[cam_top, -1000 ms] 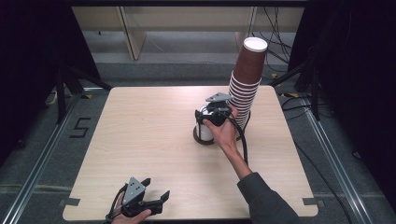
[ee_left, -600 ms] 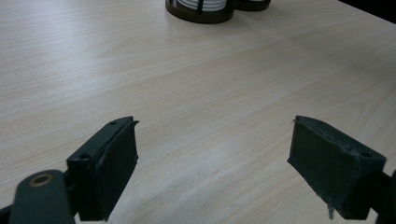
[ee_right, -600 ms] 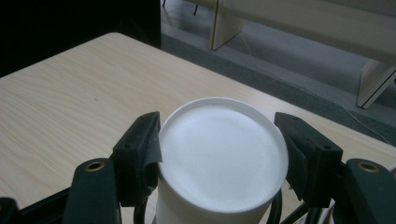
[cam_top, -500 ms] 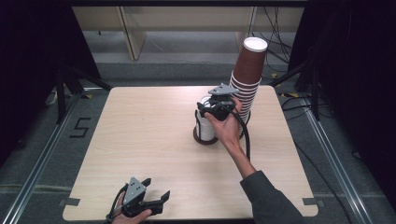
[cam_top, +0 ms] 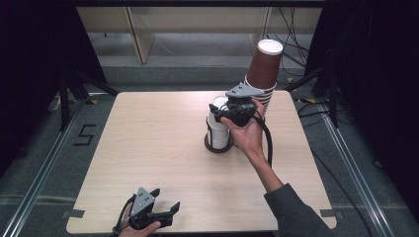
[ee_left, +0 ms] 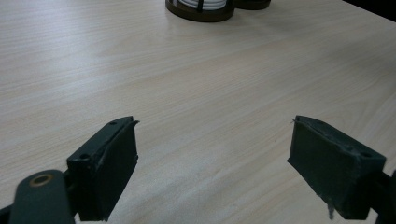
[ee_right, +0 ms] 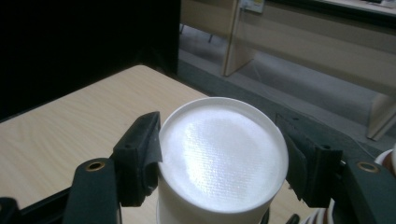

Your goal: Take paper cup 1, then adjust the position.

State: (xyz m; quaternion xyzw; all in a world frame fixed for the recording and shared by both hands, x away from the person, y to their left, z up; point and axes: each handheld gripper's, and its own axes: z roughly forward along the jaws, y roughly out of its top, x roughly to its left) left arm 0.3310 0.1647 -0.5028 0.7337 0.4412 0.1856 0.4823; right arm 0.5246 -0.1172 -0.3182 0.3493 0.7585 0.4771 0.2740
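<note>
My right gripper (cam_top: 223,110) is shut on the top white cup (cam_top: 219,104) of an upside-down white stack (cam_top: 218,134) that stands in a brown ring-like base (cam_top: 217,147) at mid table. In the right gripper view both pads (ee_right: 140,151) press the cup's sides just under its closed round end (ee_right: 223,154). How far the held cup has parted from the one below is hidden. My left gripper (cam_top: 165,211) rests at the table's front edge, open, with bare wood between its jaws (ee_left: 215,163); the stack's base (ee_left: 200,9) lies far ahead of it.
A tall leaning stack of brown paper cups (cam_top: 263,74) stands just behind the right hand at the back right of the wooden table (cam_top: 148,138). Dark floor, rails and cables surround the table.
The right hand has risen with the white cup in its jaws, a little toward the back. The left gripper has stayed put.
</note>
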